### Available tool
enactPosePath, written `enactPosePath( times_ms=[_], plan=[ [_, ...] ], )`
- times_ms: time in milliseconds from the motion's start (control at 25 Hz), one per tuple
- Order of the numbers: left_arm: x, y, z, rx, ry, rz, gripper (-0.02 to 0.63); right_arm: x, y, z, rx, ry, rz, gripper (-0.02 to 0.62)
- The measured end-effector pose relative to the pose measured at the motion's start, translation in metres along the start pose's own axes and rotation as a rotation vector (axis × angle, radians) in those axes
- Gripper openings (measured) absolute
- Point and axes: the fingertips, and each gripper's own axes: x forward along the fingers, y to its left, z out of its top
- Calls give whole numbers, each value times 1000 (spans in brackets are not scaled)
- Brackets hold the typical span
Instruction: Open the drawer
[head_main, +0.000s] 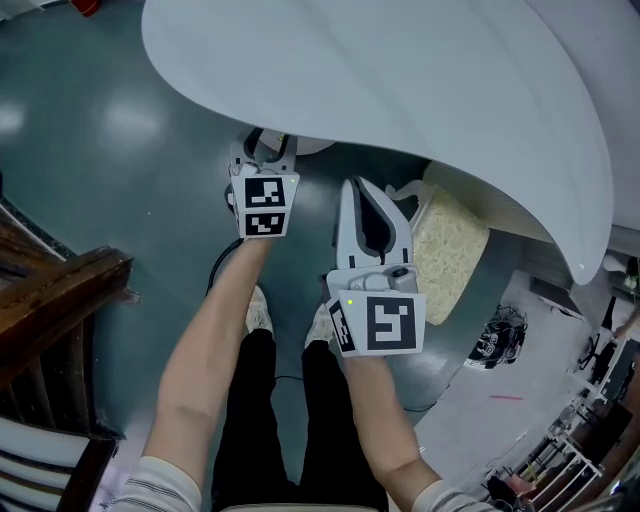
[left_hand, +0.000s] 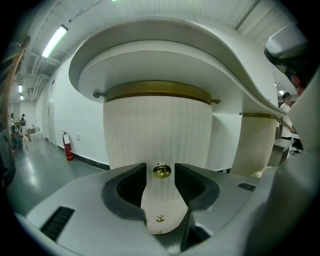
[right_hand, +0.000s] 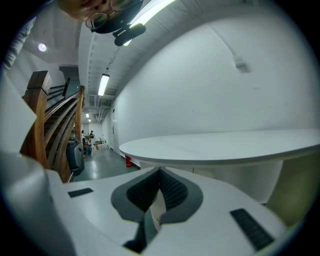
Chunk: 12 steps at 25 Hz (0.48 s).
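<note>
Standing at the edge of a curved white table, we hold one claw in each hand and look steeply down past them to a grey-green floor.

Our left claw reaches forward under the table's rim. It points at a rounded, cream, ribbed cabinet that stands beneath the top. Its jaws stand well apart, and a small brass knob shows right between their tips. We cannot tell whether either tip touches the knob; the jaws are not closed on it. The knob sits on the drawer, which is part of that ribbed face. The ribs hide the drawer's edges, and we see no gap around it. A brass band runs round the cabinet's top, just under the table.

Our right claw hangs back, nearer our body and to the right of the left one. Its jaws are drawn together until the tips meet, with nothing between them. It points out over the table's edge rather than at the cabinet.

A second ribbed column stands to the right of the first. A red fire extinguisher stands against the far wall, and a dark wooden railing lies to our left.
</note>
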Motion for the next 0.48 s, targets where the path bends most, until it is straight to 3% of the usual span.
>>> enactPosePath(
  times_ms=[240, 480],
  plan=[
    [4, -1, -1, 37, 15, 0, 114, -1, -2, -3, 1, 12, -2, 14],
    [3, -3, -1, 53, 10, -13, 108, -1, -5, -3, 9, 10, -7, 14]
  ],
)
